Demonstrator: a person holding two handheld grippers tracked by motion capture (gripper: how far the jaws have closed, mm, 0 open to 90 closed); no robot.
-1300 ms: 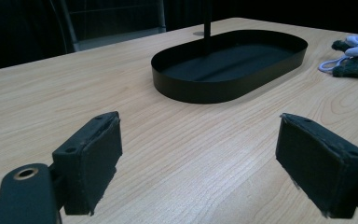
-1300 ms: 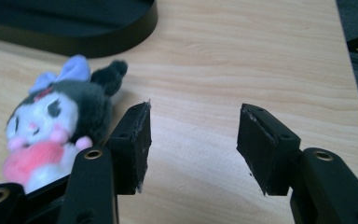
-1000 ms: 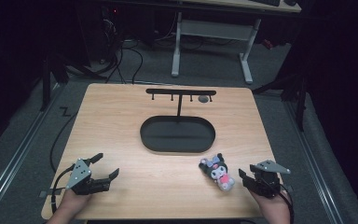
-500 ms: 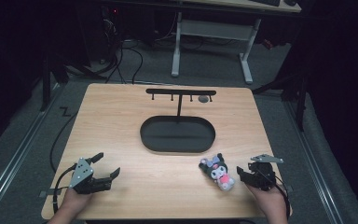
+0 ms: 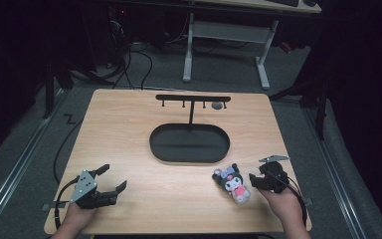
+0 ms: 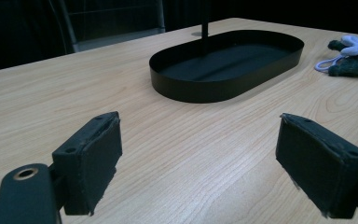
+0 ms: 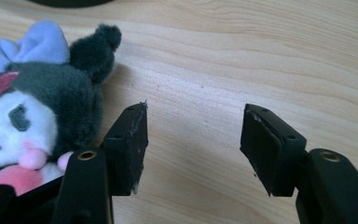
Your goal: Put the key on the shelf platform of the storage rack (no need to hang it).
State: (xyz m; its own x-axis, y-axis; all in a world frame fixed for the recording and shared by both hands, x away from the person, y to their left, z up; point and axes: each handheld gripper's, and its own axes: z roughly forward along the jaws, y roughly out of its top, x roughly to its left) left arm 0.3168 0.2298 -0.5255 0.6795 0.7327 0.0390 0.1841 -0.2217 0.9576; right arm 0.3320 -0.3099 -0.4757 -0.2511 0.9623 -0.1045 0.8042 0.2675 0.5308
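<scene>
We are working at the near edge of the wooden table, forearms coming in low. Our right gripper is sitting just beside the plush doll, on the doll's outer side; its jaws have just been opening and are now standing partly apart with bare tabletop between them, nothing gripped. In the right gripper view the plush doll is lying to the left of the near pad, seemingly touching its outer face rather than sitting in the gap. The doll is a dark-furred character toy with a lilac bow, pink body and a loop at its head, lying on its back near the table's right front, close to the tray's near-right rim but apart from it. Our left gripper is resting at the left front, jaws wide apart and empty, pointing toward the tray. Farther out, the black oval tray is sitting mid-table, with a thin post rising from its back edge to a hook rail carrying small pegs. We are judging this as the approach for a pickup: the grasp is not yet made. Next, the right gripper is needing to shift sideways so the doll's body falls between the pads, open wider if the toy demands it, then close.
</scene>
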